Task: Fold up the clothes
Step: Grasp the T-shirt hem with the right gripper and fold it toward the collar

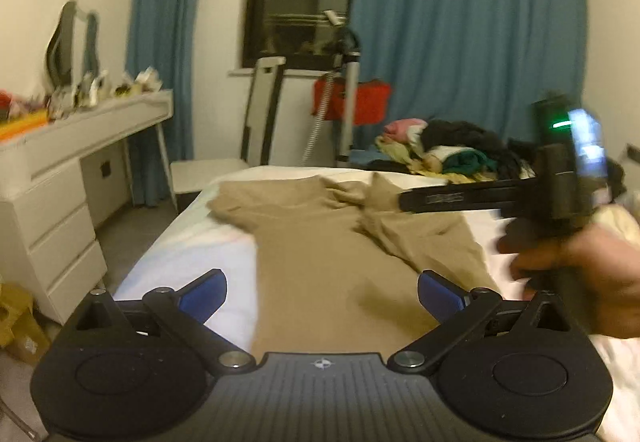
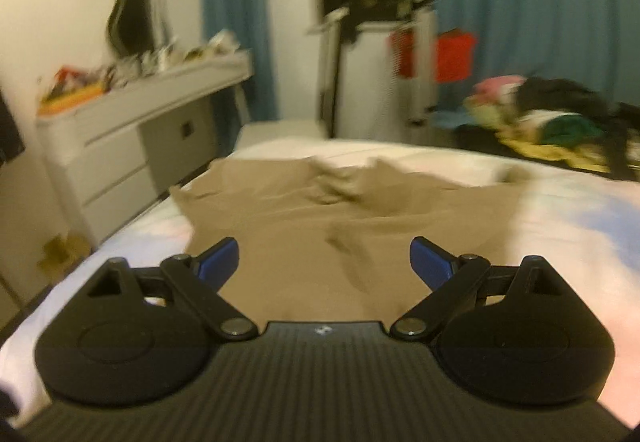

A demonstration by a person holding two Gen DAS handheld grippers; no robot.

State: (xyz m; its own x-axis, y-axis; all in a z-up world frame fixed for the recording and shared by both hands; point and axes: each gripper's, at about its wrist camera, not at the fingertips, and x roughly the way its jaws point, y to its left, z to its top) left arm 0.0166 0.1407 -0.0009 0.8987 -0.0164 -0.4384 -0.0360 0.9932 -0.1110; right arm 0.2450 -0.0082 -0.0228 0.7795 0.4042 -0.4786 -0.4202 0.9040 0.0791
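Note:
A tan garment [image 1: 328,254] lies spread on the white bed [image 1: 188,254], rumpled near its far end. My left gripper [image 1: 322,292] hovers over the garment's near part, open wide, with nothing between its blue pads. In the left wrist view the right tool [image 1: 560,182] shows blurred at the right edge, held by a hand [image 1: 588,274]. The right wrist view shows the same tan garment [image 2: 320,226] below my right gripper [image 2: 324,260], which is open with only cloth beneath it and nothing gripped. That view is blurred by motion.
A heap of mixed clothes [image 1: 452,150] lies on the far right of the bed. A white dresser [image 1: 60,178] with cluttered top stands left. A chair [image 1: 256,122], a red bag [image 1: 360,102] and blue curtains [image 1: 460,42] stand behind the bed.

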